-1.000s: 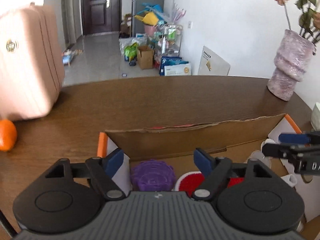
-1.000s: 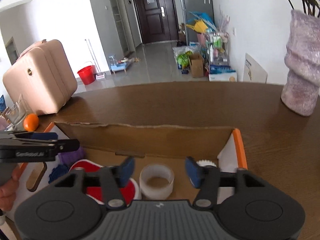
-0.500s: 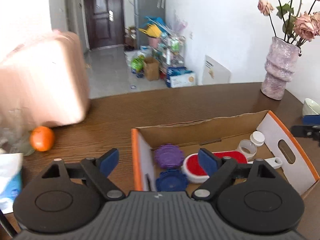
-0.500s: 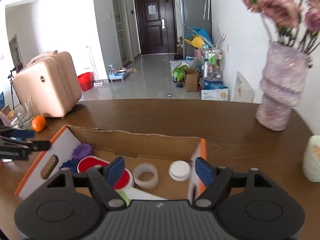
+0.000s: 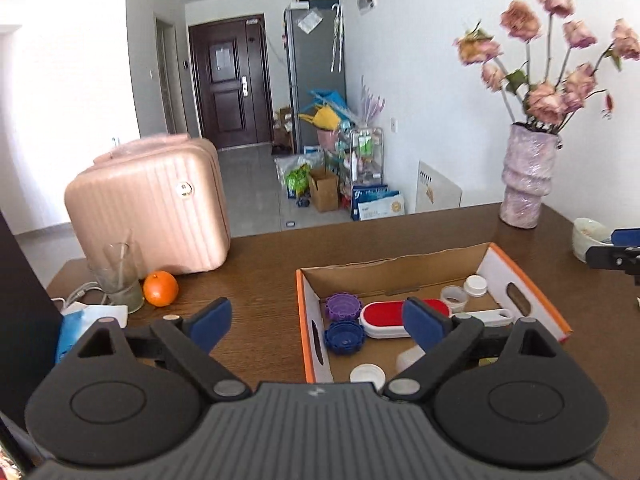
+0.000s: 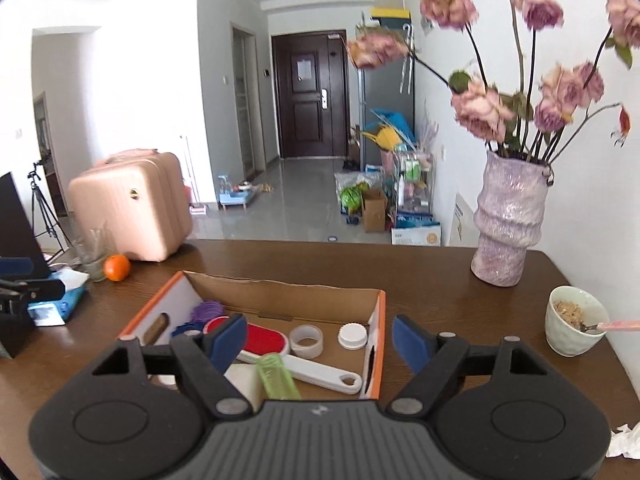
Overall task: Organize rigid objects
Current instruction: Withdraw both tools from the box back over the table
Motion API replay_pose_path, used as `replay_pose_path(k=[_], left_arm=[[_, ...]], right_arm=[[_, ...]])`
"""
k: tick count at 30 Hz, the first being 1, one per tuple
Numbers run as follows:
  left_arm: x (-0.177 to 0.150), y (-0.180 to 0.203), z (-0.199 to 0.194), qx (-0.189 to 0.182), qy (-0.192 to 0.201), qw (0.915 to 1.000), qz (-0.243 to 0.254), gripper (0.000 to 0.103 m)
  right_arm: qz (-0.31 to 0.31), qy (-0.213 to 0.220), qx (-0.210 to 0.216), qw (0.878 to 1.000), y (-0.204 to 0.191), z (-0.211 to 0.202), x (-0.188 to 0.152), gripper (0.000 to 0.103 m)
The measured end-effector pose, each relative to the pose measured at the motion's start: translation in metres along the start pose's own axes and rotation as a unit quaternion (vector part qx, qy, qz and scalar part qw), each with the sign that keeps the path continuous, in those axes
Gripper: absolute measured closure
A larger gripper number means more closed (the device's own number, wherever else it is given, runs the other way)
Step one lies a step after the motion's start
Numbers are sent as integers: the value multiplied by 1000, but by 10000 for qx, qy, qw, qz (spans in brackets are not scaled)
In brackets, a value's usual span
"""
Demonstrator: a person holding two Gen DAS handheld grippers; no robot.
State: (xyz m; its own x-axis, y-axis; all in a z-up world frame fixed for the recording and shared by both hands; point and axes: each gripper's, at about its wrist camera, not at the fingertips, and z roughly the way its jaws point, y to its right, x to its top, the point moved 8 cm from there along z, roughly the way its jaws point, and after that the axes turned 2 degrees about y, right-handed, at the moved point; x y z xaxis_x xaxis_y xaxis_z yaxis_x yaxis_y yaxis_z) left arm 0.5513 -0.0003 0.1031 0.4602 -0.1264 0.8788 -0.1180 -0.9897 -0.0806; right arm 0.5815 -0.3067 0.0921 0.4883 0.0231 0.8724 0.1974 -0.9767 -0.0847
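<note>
A cardboard box (image 5: 400,265) (image 6: 288,294) with orange edges sits on the brown table. It holds a purple lid (image 5: 343,307), a blue lid (image 5: 344,337), a red-and-white brush (image 5: 384,318) (image 6: 266,338), a clear tape roll (image 6: 306,341), white caps (image 6: 353,336) and a green piece (image 6: 276,376). My left gripper (image 5: 318,320) is open and empty, raised above the box's near left side. My right gripper (image 6: 320,340) is open and empty, raised above the box's near right side.
A pink suitcase (image 5: 152,204), a glass (image 5: 120,276) and an orange (image 5: 161,288) stand at the left. A purple vase with flowers (image 6: 508,220) and a white cup with a spoon (image 6: 576,320) stand at the right. A tissue pack (image 6: 60,300) lies at the left.
Both grippers have pulled up and back from inside the box. The whole box and more of the table now show. Both stay open and empty.
</note>
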Motion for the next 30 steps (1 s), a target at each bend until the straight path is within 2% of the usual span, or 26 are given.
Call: replay_pose_path(k=[5,7,12,17,21,25,28,30], left_arm=[[-10,6,-37,-34,198,9998,-61,7],[-21,7,-49,40,334,9994,-50,3],[-78,18,-66,384,371,9979,373,3],[-133,26,-91,289,506,9982,131,2],[-184,31,-101,148,200,9997,-2,2],[-223,31,-116,125,-33,9991,-392,2],[-241,30,-121,125,-185,9979,-613,2],[-244,33,-116,92,-296,9979,-568,2]], right_arm=[[-131,136,18,9998,-13,-33,-8,23],[-178,236,30,9996,-16,-49,-13,22],[-511,702,11,9962,-26,-87,-46,17],[-625,669,-31,9958,-35,-106,-104,16],[-561,722,110,9958,-44,-115,-157,16],[-491,416,-15,9979,-49,-122,-209,16],[-267,249,42,9993,-52,-130,-238,16],[-182,98,44,9998,-52,-129,-250,16]])
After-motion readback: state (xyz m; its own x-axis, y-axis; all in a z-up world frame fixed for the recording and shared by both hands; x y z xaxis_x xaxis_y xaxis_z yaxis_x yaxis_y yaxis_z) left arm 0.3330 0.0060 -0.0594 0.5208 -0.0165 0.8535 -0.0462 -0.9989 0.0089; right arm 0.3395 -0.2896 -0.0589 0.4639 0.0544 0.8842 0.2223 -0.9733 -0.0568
